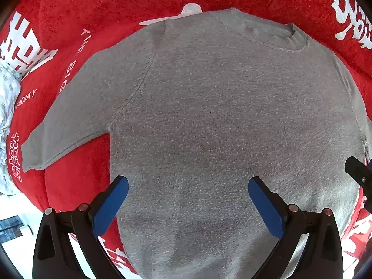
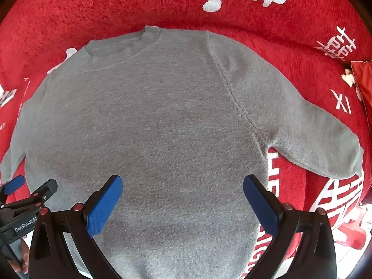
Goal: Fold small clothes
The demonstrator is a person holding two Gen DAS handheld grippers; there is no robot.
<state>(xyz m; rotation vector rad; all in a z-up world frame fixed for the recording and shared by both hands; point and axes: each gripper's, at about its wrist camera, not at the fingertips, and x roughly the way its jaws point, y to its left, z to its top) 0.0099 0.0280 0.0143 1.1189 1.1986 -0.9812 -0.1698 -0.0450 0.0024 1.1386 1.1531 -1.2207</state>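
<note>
A small grey sweatshirt (image 1: 209,116) lies flat and spread out on a red cover, collar at the far side. Its left sleeve (image 1: 69,121) stretches out to the left; its right sleeve (image 2: 313,134) stretches out to the right. My left gripper (image 1: 188,200) hovers open over the lower body of the sweatshirt (image 2: 151,127), nothing between its blue pads. My right gripper (image 2: 182,197) is open over the same lower part, a little to the right. Each gripper shows at the edge of the other's view, the left gripper (image 2: 28,197) and the right gripper (image 1: 360,174).
The red plush cover (image 1: 116,4) with white characters and lettering lies under the garment and rises behind it. A pale floral cloth (image 1: 7,116) sits at the far left. A red cushion (image 2: 362,81) is at the right edge. White floor (image 1: 18,209) shows at the lower left.
</note>
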